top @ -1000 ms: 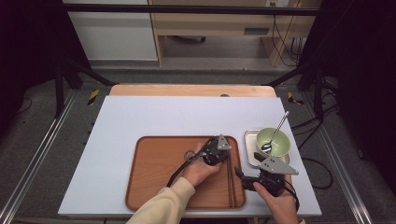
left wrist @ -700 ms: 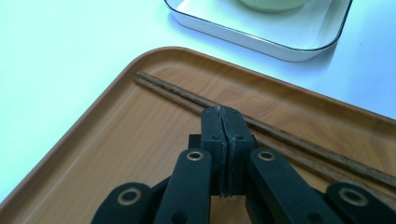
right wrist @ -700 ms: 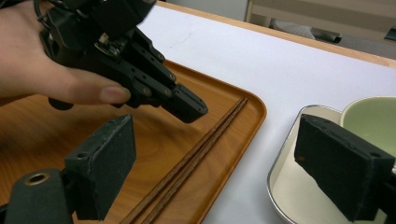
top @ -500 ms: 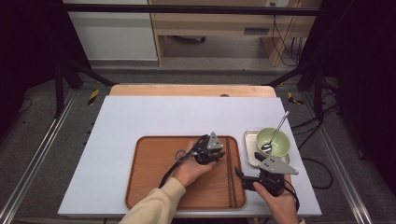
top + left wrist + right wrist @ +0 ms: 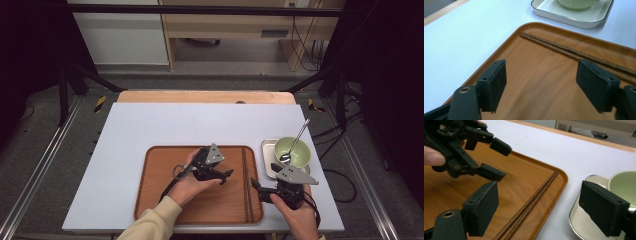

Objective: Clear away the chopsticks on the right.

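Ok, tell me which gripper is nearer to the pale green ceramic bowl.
Right. The right gripper sits just below the pale green ceramic bowl, at the wooden tray's right edge. The left gripper hovers over the tray's middle, farther left, beyond the brown chopsticks.

The tray is warm orange-brown with a streaked wood-grain pattern; the chopsticks are darker reddish brown, faintly speckled near their tips in the left gripper view; the table is pale blue-white, edged at the far side in light wood; the bowl is pale green; the small tray under it looks white with a dark rim, perhaps metal; both grippers, left gripper and right gripper, are black with grey plates; the spoon is silver; the sleeve is cream.
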Demonstrator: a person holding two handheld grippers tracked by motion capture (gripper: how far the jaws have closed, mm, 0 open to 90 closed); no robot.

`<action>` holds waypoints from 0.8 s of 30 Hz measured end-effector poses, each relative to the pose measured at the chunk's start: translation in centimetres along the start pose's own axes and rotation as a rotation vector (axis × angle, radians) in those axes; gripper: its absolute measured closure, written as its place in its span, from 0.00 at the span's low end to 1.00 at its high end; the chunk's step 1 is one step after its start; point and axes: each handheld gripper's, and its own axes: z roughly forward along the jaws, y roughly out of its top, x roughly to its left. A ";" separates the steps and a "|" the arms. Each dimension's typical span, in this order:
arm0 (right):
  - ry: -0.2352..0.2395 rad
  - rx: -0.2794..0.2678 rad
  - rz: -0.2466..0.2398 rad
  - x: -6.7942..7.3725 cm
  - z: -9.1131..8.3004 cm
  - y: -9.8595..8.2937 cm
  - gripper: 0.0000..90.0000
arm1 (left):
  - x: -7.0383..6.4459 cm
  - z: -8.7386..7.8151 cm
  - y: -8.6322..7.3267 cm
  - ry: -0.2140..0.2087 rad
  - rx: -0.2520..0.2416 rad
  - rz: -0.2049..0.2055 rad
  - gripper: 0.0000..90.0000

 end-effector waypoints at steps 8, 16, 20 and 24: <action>-0.036 -0.037 -0.046 -0.5 -1.2 1.4 0.16 | 1.5 -3.4 -1.7 0.074 -0.028 -0.024 0.16; -0.123 -0.022 -0.044 -4.4 -3.0 3.9 0.28 | 3.4 -7.8 -5.0 0.202 -0.059 -0.071 0.14; -0.152 0.018 -0.056 -7.3 -3.2 5.2 0.33 | 3.5 -9.2 -7.0 0.235 -0.046 -0.068 0.13; -0.158 0.042 -0.026 -9.7 -3.0 6.0 0.39 | 3.6 -10.8 -8.3 0.269 -0.099 -0.114 0.13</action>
